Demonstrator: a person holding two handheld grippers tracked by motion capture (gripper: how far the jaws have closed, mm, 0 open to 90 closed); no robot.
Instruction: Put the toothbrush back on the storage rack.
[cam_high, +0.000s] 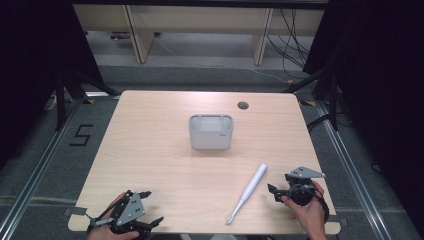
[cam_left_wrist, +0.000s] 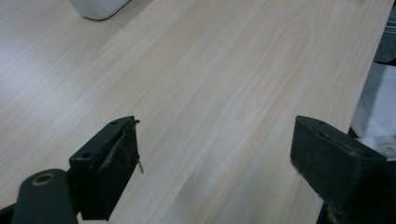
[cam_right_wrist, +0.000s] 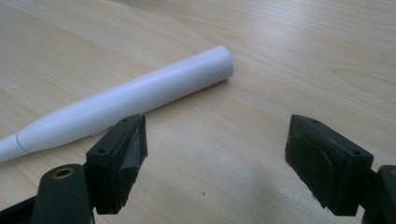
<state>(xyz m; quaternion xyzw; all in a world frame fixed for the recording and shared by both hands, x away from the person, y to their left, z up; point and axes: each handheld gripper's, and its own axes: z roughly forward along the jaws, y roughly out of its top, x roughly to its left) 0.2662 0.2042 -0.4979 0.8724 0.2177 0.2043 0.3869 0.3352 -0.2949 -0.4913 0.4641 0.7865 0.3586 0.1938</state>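
A white electric toothbrush (cam_high: 248, 191) lies flat on the wooden table (cam_high: 150, 150), head toward the front edge, handle end pointing to the back right. My right gripper (cam_high: 273, 192) stands open just right of it, jaws pointed at the handle; in the right gripper view the toothbrush (cam_right_wrist: 126, 100) lies beyond the left jaw and nothing is between the jaws. My left gripper (cam_high: 152, 207) rests open at the front left corner, held by a hand, with only bare table (cam_left_wrist: 210, 93) between its jaws. A white rectangular tub (cam_high: 211, 131) stands at mid-table.
A round cable hole (cam_high: 243, 105) sits near the table's back right. The tub's corner (cam_left_wrist: 98, 7) appears at the top of the left gripper view. Dark curtains flank the table; wooden furniture legs and cables stand behind it.
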